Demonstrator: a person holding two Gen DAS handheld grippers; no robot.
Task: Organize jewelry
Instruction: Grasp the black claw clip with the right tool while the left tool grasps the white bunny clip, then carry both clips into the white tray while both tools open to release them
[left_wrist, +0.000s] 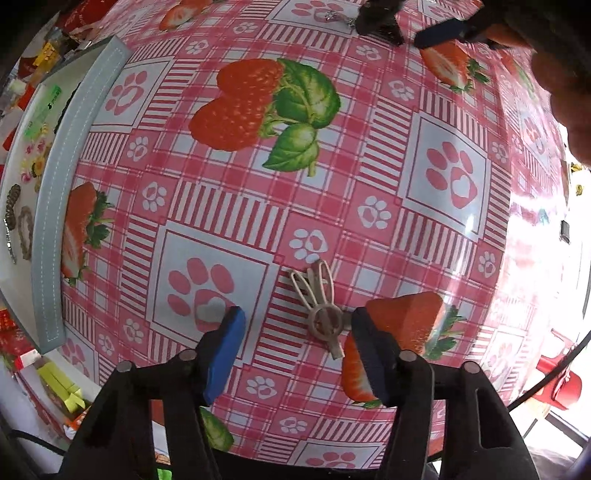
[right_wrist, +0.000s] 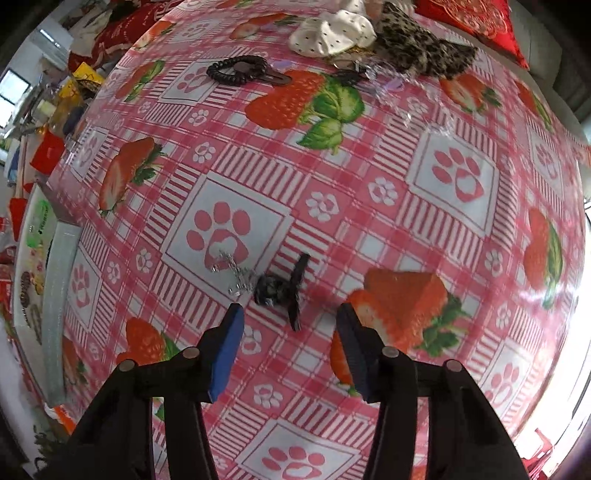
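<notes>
A beige rabbit-shaped hair clip (left_wrist: 320, 307) lies flat on the strawberry tablecloth. My left gripper (left_wrist: 297, 320) points down over it with the jaws apart. The clip sits between the blue pads, close to the right one; I see no squeeze on it. In the right wrist view, a black hair clip (right_wrist: 282, 288) with a silvery chain piece (right_wrist: 232, 274) beside it lies just ahead of my right gripper (right_wrist: 290, 313). Its jaws are apart, with nothing pressed between them. The right gripper's blue pad (left_wrist: 439, 32) also shows at the top of the left wrist view.
A grey-rimmed tray (left_wrist: 50, 229) with several small ornaments stands at the table's left edge, also visible as the tray (right_wrist: 59, 280). At the far side lie a black coil hair tie (right_wrist: 236, 70), a white dotted scrunchie (right_wrist: 332, 33) and a leopard-print bow (right_wrist: 424, 50).
</notes>
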